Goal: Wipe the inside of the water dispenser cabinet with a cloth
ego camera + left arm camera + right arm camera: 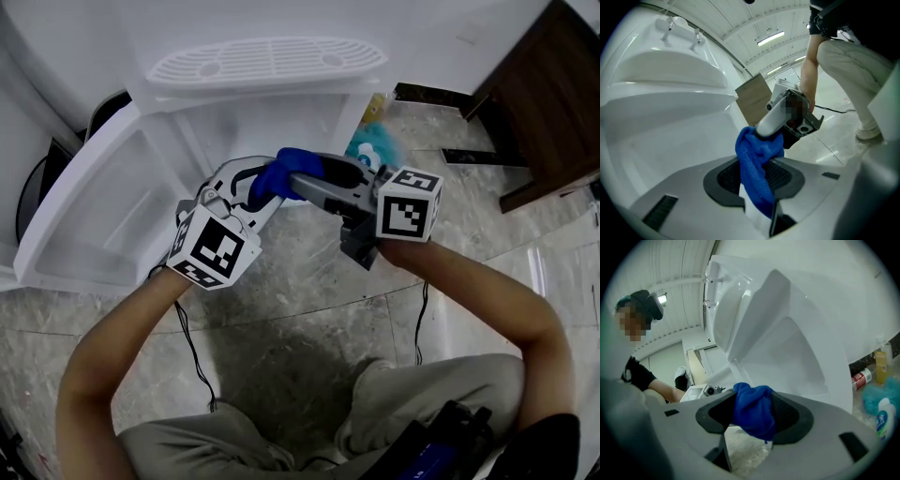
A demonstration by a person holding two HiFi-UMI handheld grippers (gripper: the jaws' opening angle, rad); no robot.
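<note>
Gripping blue cloth (281, 170), left tongs (757, 183) clenched, right tongs (753, 417) released with cloth's other end between them.

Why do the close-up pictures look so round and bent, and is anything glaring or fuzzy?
Left gripper view: the wide lens bows the white dispenser, corners go black, the ceiling light glares, the blue cloth is crisp. Right gripper view: same bulge and dark rim; the bottle at the right edge is fuzzy. Head view: even, soft light, only mild bending.
</note>
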